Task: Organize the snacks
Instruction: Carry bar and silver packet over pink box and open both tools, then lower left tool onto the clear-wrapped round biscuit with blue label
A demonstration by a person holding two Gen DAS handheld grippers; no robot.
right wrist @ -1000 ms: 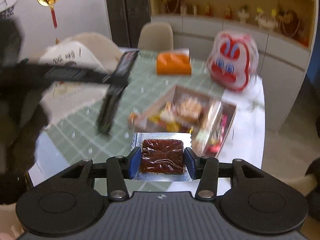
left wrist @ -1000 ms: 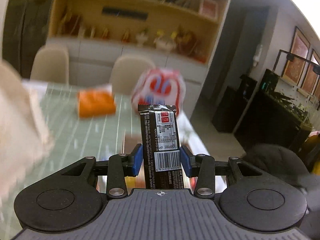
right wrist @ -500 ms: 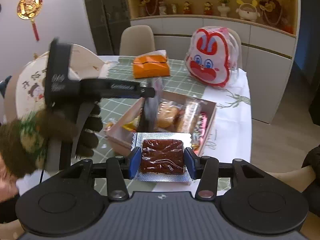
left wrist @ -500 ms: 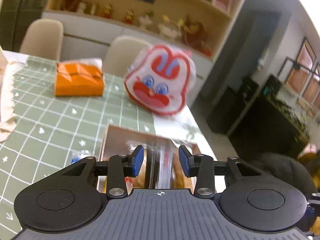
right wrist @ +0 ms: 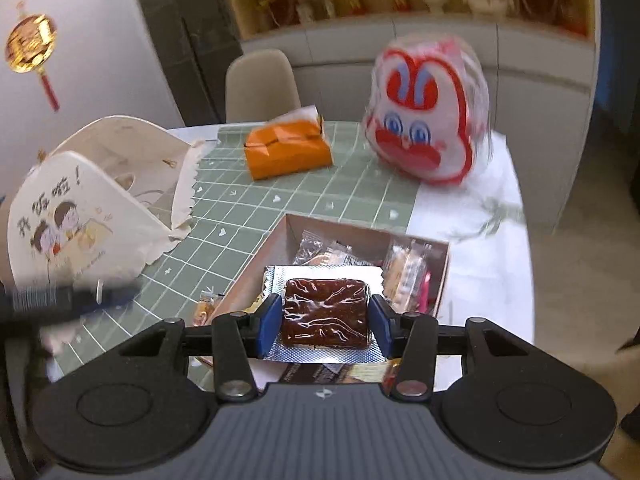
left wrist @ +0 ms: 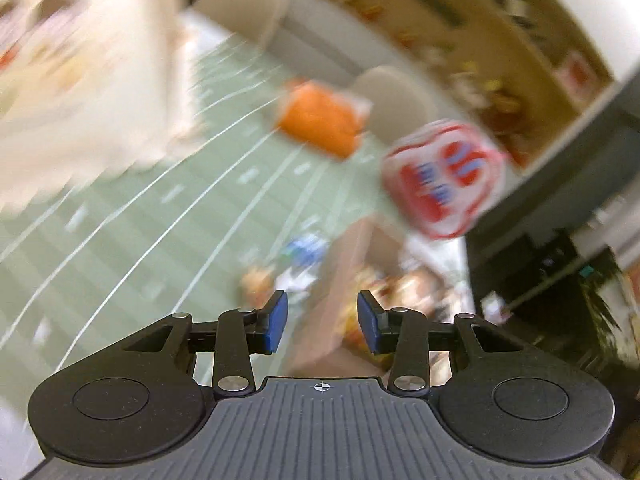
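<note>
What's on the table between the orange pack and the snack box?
Nothing: in the right wrist view only bare green grid cloth separates the orange pack from the snack box.

Greens, oranges and reds on the table

The sage-green tablecloth (right wrist: 304, 196) carries a white grid with small white hearts; its right edge turns white with a grey-green leaf print. Near the far edge sit a bright orange paper tissue pack (right wrist: 288, 154) and a white rabbit-face bag (right wrist: 426, 120) outlined in red with blue eyes. The plain brown cardboard box (right wrist: 256, 276) holds mixed wrappers. A dark reddish-brown slab in a silver foil packet (right wrist: 325, 314) shows between 2 blue pads (right wrist: 269, 324). The cream paper bag (right wrist: 80, 216) has cartoon children.
</note>
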